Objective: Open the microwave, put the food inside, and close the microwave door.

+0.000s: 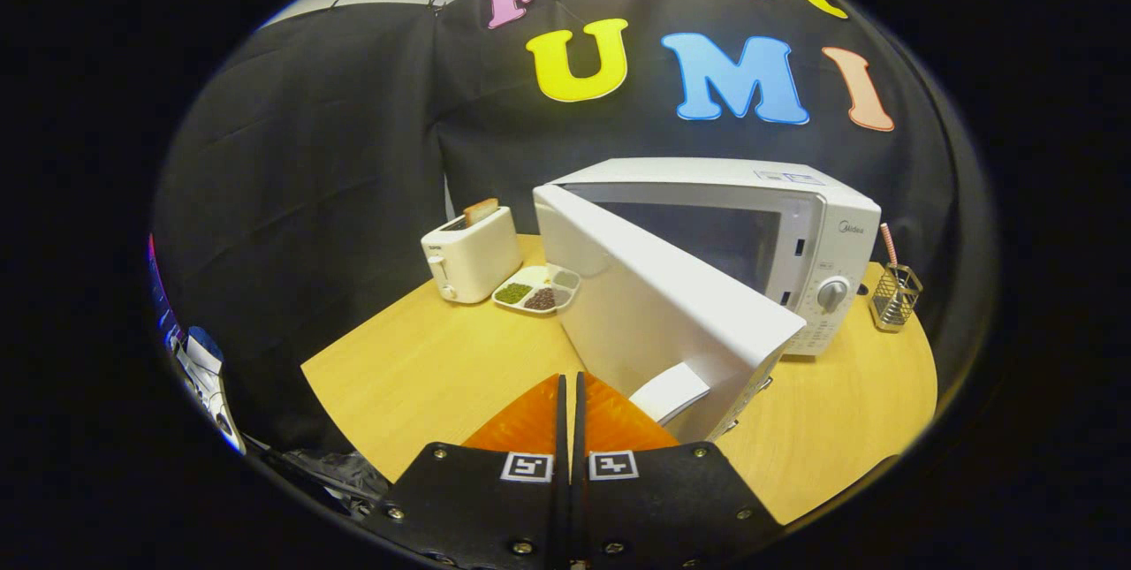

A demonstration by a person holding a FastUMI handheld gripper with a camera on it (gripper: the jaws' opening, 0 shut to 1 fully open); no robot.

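Observation:
A white microwave (795, 225) stands on the round wooden table (424, 367), its door (654, 305) swung open toward me. The door's handle (671, 393) sits just right of my fingertips. A white divided plate (539, 290) with green and brown food lies behind the door's hinge side, beside a toaster. My gripper (571, 380) is shut with nothing between its fingers, held low over the table's near edge, just left of the open door's free end.
A white toaster (471, 256) with a slice of bread in it stands left of the plate. A wire holder (894, 294) with a striped straw stands right of the microwave. Black cloth walls close the booth behind.

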